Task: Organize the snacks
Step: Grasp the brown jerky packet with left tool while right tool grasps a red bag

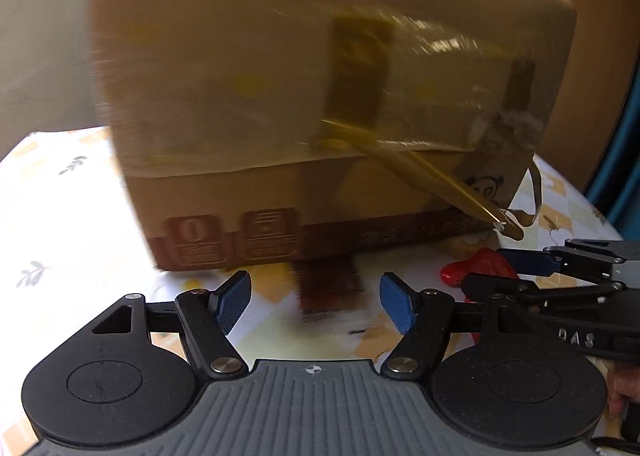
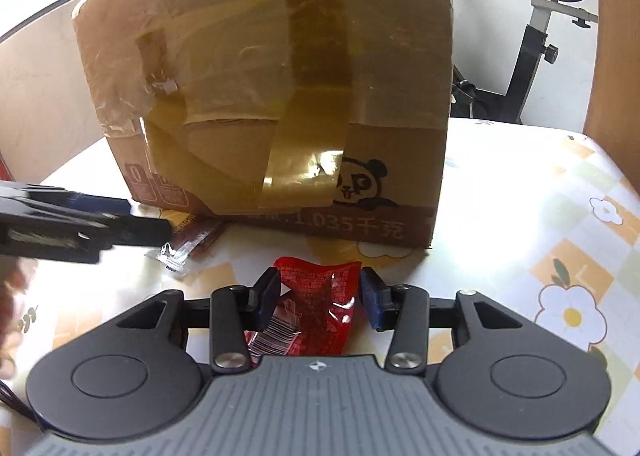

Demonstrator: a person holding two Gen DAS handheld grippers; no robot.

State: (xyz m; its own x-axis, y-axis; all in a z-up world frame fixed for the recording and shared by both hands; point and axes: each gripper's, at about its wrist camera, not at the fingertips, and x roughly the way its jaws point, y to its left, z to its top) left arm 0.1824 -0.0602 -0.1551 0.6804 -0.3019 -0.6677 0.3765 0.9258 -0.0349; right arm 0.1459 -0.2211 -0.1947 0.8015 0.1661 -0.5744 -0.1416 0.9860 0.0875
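A taped cardboard box (image 2: 272,96) stands on the flower-print tablecloth (image 2: 540,216), printed with a panda face and "1.035千克" (the rest too blurred to read). The right gripper (image 2: 320,296) has its jaws spread around a red snack packet (image 2: 316,308) with a barcode, lying before the box. The left gripper (image 1: 316,306) is released over a brown snack packet (image 1: 328,284).

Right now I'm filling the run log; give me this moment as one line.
left tool: open, over brown packet | right tool: around red packet, not clamped | cardboard box: behind
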